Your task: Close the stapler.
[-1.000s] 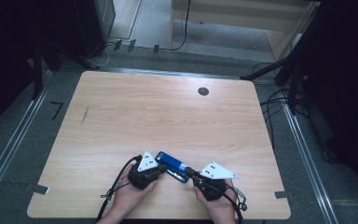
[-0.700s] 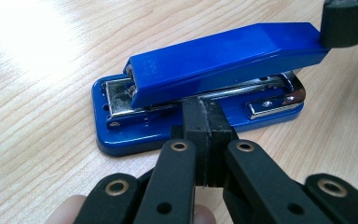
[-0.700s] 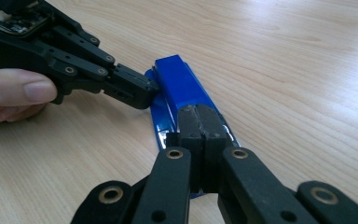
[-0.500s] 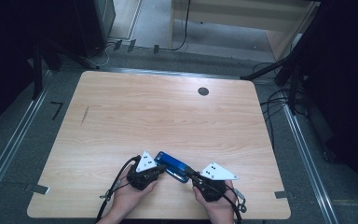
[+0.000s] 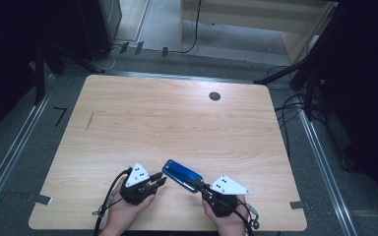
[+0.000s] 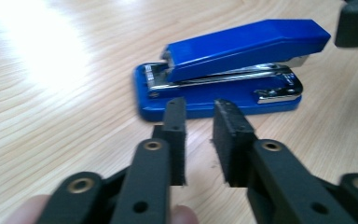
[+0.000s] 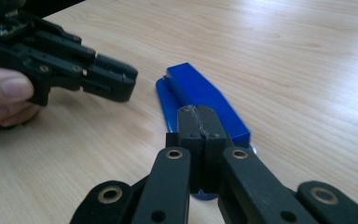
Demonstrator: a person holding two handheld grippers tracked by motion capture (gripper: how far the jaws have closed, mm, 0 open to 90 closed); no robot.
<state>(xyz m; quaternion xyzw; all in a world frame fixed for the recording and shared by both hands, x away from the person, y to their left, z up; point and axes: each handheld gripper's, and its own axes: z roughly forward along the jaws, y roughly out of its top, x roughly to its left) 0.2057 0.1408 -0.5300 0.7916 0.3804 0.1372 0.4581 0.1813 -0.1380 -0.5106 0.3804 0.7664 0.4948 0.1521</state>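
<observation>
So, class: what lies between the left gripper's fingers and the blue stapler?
Bare wooden table; in the left gripper view, nothing separates the left gripper from the stapler.

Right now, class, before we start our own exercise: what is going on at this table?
A person at a wooden table holds a pair of tongs in each hand, both near a blue stapler lying close to the front edge. The right tongs are shut, their tips over the stapler's near end. The left tongs point at the stapler's side from a short way off; their jaws have just been opening, with nothing between them.
</observation>
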